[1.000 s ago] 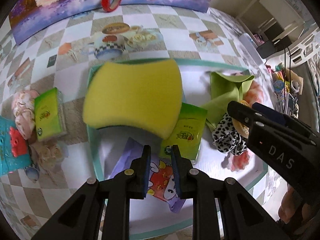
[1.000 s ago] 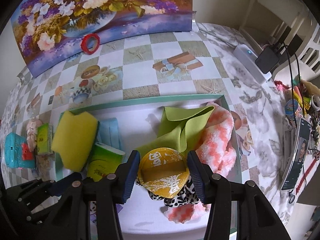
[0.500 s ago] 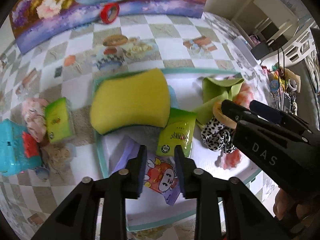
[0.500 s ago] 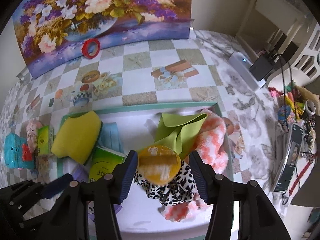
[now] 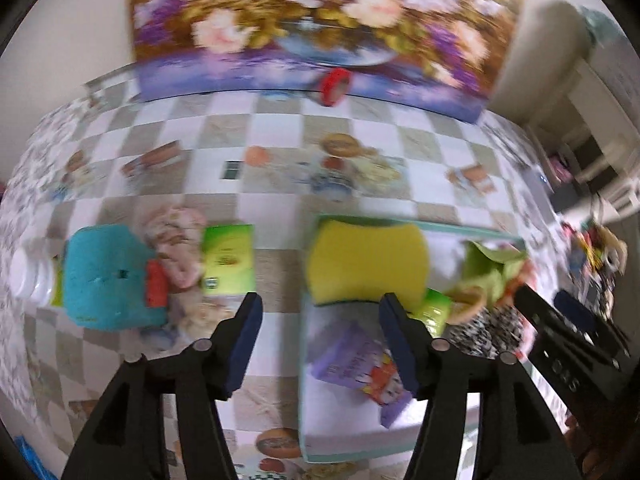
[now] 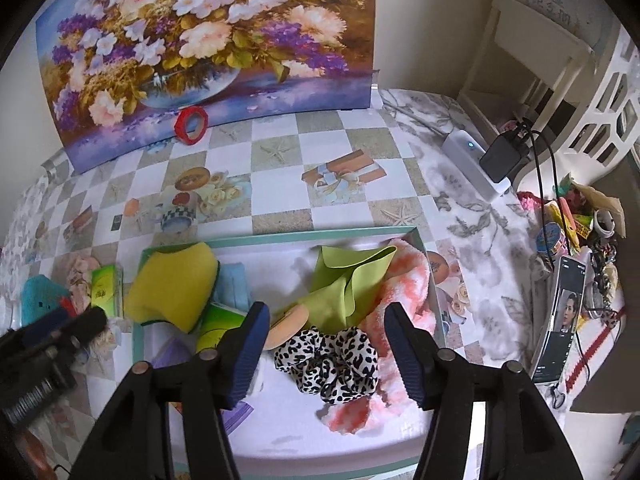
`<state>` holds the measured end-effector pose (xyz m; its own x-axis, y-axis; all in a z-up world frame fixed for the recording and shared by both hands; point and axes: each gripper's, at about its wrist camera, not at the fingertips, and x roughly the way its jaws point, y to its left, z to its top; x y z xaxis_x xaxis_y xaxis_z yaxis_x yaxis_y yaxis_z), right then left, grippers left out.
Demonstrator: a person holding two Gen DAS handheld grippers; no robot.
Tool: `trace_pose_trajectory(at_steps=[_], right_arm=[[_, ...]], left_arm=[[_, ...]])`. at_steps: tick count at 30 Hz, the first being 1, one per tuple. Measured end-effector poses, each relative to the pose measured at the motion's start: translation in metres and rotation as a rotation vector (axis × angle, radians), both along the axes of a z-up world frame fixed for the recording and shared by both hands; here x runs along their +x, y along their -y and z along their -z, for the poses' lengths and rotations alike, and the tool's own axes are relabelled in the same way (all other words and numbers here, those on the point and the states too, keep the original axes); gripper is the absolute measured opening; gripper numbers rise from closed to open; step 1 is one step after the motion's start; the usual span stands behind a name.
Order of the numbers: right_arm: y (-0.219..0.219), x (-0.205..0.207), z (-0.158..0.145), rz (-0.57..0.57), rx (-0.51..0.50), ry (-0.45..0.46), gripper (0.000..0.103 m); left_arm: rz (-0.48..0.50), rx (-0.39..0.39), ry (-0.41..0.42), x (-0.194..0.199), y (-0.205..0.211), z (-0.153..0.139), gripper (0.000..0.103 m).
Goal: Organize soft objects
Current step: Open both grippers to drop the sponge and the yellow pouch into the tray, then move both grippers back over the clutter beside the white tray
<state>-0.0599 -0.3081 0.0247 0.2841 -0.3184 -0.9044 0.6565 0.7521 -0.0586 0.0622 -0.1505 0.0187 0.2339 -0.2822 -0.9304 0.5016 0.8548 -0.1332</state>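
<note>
A teal-rimmed white tray [image 6: 280, 238] holds a yellow sponge [image 6: 176, 284], green cloth [image 6: 344, 284], pink-white fluffy towel [image 6: 404, 300], leopard scrunchie [image 6: 332, 360], orange puff [image 6: 288, 326] and green packet [image 6: 218, 324]. My right gripper [image 6: 326, 352] hangs above the scrunchie, jaws opening, touching nothing. In the blurred left wrist view my left gripper [image 5: 320, 340] hovers over the tray's left rim [image 5: 304, 360], jaws opening and empty. The sponge [image 5: 368, 264] and a purple cartoon packet [image 5: 360, 364] lie beyond it. A green tissue pack [image 5: 228, 260] and teal plush thing [image 5: 104, 276] sit on the table left of the tray.
A red tape roll [image 6: 192, 120] leans at the foot of a flower painting [image 6: 200, 40] at the back. A white power strip [image 6: 476, 164], a phone [image 6: 564, 316] and small clutter crowd the table's right edge. Checkered tablecloth [image 6: 280, 148] lies bare behind the tray.
My right gripper opened wider and lifted, leaving the orange puff beside the scrunchie. My left gripper went from nearly shut to wide open, rose and swung left toward the tray's left rim.
</note>
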Motion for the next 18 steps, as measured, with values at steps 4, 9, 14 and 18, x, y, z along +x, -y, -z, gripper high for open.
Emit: trace_pose_trajectory(at_steps=[4,9,14,18], right_arm=[[-0.006,0.005,0.004,-0.017,-0.002,-0.019,0.068],[-0.017,0.011,0.006,-0.035,-0.009,-0.031,0.076],[-0.032,0.017,0.004,-0.052,-0.017,-0.032,0.077],[-0.046,0.023,0.001,-0.082,-0.010,-0.013,0.082]], left_arm=[[-0.075,0.017,0.012,0.011,-0.015,0.003,0.074],[-0.130,0.030,0.038,0.019,-0.028,0.003,0.086],[-0.195,0.060,0.071,0.029,-0.045,0.000,0.095],[-0.256,0.052,0.087,0.040,-0.068,-0.006,0.095]])
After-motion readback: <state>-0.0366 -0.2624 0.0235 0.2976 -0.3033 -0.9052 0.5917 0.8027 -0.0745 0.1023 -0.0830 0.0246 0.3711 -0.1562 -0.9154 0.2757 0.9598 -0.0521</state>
